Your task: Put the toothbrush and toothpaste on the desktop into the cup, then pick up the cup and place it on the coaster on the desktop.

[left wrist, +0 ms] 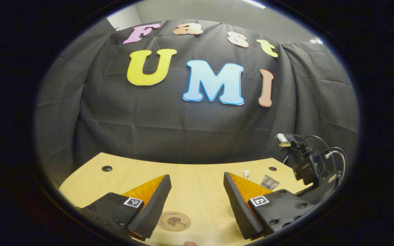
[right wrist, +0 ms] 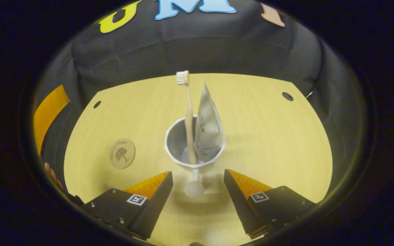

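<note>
In the right gripper view a white stemmed cup (right wrist: 183,160) stands upright on the wooden desktop (right wrist: 268,136). The toothbrush (right wrist: 187,112) stands in it, bristles up, and the toothpaste tube (right wrist: 208,126) leans beside it. My right gripper (right wrist: 197,174) is open, just short of the cup's foot, one finger on each side. The round brown coaster (right wrist: 122,153) lies to the cup's left. My left gripper (left wrist: 197,176) is open and empty above the desktop, with the coaster (left wrist: 174,221) low between its fingers. The toothbrush head (left wrist: 246,173) and tube tip (left wrist: 269,182) peek past its right finger.
The black cloth wall closes off the far edge of the desktop (left wrist: 190,171). Small round holes (right wrist: 287,96) sit near the desktop's far corners. The right gripper's body and cables (left wrist: 315,167) show at the right of the left gripper view. A fingertip (right wrist: 48,169) shows at the left edge.
</note>
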The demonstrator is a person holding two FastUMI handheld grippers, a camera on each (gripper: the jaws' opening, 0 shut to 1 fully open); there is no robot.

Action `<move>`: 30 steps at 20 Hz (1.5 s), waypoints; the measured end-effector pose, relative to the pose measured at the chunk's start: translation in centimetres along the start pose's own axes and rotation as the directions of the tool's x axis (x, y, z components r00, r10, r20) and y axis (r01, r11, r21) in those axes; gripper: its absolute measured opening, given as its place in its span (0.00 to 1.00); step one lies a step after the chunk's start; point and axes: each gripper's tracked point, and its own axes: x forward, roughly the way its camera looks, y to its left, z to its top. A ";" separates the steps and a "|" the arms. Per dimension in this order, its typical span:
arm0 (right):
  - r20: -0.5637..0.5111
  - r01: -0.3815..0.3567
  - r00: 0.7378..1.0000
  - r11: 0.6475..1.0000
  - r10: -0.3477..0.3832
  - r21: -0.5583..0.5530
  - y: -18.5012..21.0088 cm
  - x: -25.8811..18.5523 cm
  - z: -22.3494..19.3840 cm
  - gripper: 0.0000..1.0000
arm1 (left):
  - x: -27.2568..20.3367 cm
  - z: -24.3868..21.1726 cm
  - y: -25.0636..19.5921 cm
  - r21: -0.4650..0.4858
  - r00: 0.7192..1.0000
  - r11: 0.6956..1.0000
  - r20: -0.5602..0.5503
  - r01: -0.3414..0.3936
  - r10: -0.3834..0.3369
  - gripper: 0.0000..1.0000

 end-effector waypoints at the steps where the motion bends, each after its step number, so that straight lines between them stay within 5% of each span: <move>1: -0.013 0.003 1.000 1.000 -0.003 0.003 0.1 0.1 -0.1 0.94 | -0.2 -0.1 0.2 -0.002 1.000 1.000 -0.002 -0.002 0.002 0.97; 16: -0.148 0.064 0.987 0.998 -0.068 -0.027 -0.2 2.4 -0.8 0.86 | -2.0 -1.7 2.5 -0.028 0.998 0.999 -0.054 -0.017 0.016 0.97; 20: -0.153 0.095 0.983 0.994 -0.101 -0.045 -0.5 2.6 -0.8 0.60 | -2.3 -2.3 3.1 -0.040 0.997 0.999 -0.072 -0.026 0.023 0.99; 21: -0.158 0.096 0.982 0.994 -0.103 -0.049 -0.4 2.6 -1.0 0.35 | -2.3 -2.5 3.2 -0.042 0.997 0.999 -0.076 -0.030 0.026 0.99; 30: -0.148 0.067 0.986 0.997 -0.072 -0.038 -0.1 2.6 -0.8 0.25 | -2.7 -3.1 4.2 -0.050 0.995 0.998 -0.089 -0.047 0.043 0.97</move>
